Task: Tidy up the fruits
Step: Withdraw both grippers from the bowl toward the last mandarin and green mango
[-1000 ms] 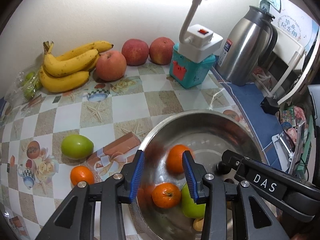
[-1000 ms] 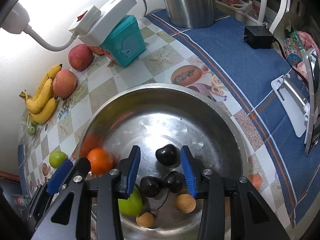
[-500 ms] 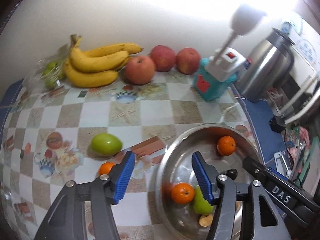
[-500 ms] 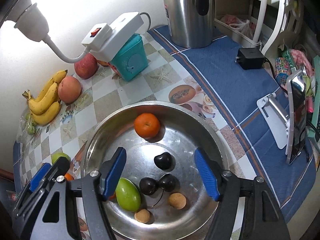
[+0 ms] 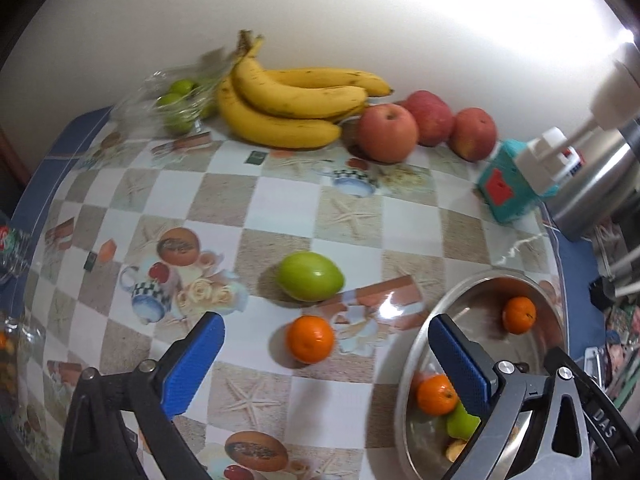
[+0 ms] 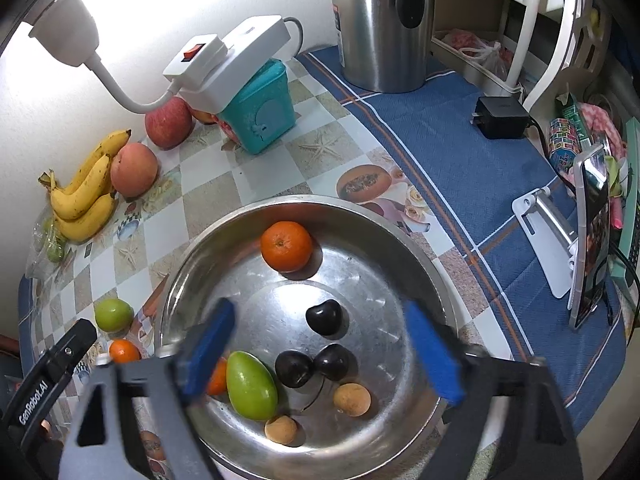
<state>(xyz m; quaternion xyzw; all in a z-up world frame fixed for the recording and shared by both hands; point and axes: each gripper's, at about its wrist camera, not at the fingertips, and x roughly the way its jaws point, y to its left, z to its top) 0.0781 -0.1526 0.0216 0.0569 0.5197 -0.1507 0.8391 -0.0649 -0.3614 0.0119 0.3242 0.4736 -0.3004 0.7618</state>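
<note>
A steel bowl (image 6: 304, 200) holds two oranges (image 6: 286, 246), a green fruit (image 6: 251, 385), three dark cherries (image 6: 324, 317) and two small brown fruits (image 6: 352, 399). My right gripper (image 6: 320, 354) hovers over the bowl's near half. Its jaws are opening and touch nothing. My left gripper (image 5: 326, 360) hangs over the table left of the bowl (image 5: 480, 292), jaws opening wide. A loose orange (image 5: 310, 339) lies on the cloth between its fingers, untouched. A green fruit (image 5: 311, 276) lies just beyond it.
Bananas (image 5: 288, 112), three red apples (image 5: 387, 132) and a bag of small green fruits (image 5: 176, 100) line the back wall. A teal box (image 6: 260, 112) under a white power strip, a steel kettle (image 6: 380, 20) and a phone stand (image 6: 552, 240) stand to the right.
Both grippers have spread their jaws wide. The left one swung left, off the bowl and over the loose orange on the table. One orange rolled to the bowl's far side.
</note>
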